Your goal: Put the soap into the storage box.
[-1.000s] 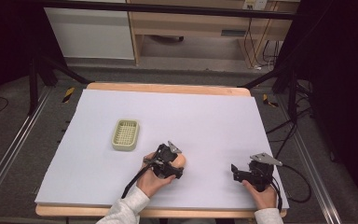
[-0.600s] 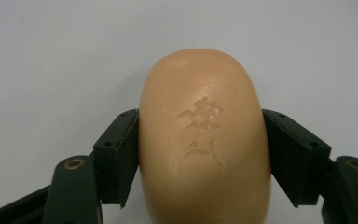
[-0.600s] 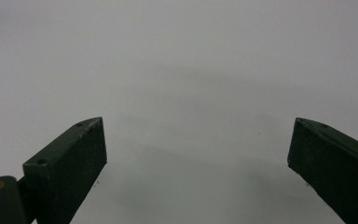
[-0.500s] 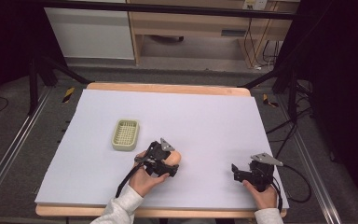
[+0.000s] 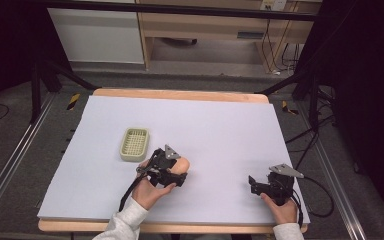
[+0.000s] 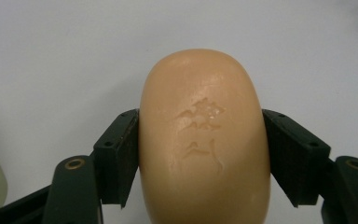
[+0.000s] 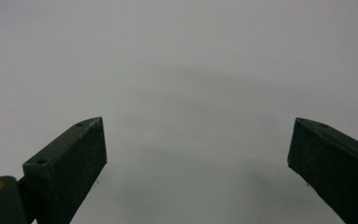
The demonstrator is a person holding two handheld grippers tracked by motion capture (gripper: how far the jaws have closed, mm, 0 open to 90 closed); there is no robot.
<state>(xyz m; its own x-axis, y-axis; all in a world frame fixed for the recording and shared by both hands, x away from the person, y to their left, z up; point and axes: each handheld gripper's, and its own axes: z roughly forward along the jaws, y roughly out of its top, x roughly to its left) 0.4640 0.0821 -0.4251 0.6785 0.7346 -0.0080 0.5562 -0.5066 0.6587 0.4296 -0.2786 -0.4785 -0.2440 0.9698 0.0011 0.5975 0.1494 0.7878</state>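
Soap (image 6: 204, 140) is sitting clamped between the left gripper's (image 5: 166, 171) jaws, just beside the dish (image 5: 134, 144); right gripper (image 5: 271, 185) is resting released, jaws spread, on the sheet (image 5: 220, 125).

**Colours & patterns on the table**

The oval peach-orange soap bar (image 6: 204, 140) is one plain colour w/ a small embossed mark in the middle, same tone as the rest. The pale green rectangular plastic soap dish (image 5: 134, 144) has a fine grid pattern inside. The left black two-jaw gripper (image 6: 204, 158) is matt black, w/ brass-colour screws & a grey plate on top. The right black two-jaw gripper (image 7: 198, 158) is the same black, also w/ a grey plate. The table cover (image 5: 220, 125) is pale lilac-white, no pattern; the table's wood edge (image 5: 180, 93) is light tan. The sleeves (image 5: 125, 225) are light grey.
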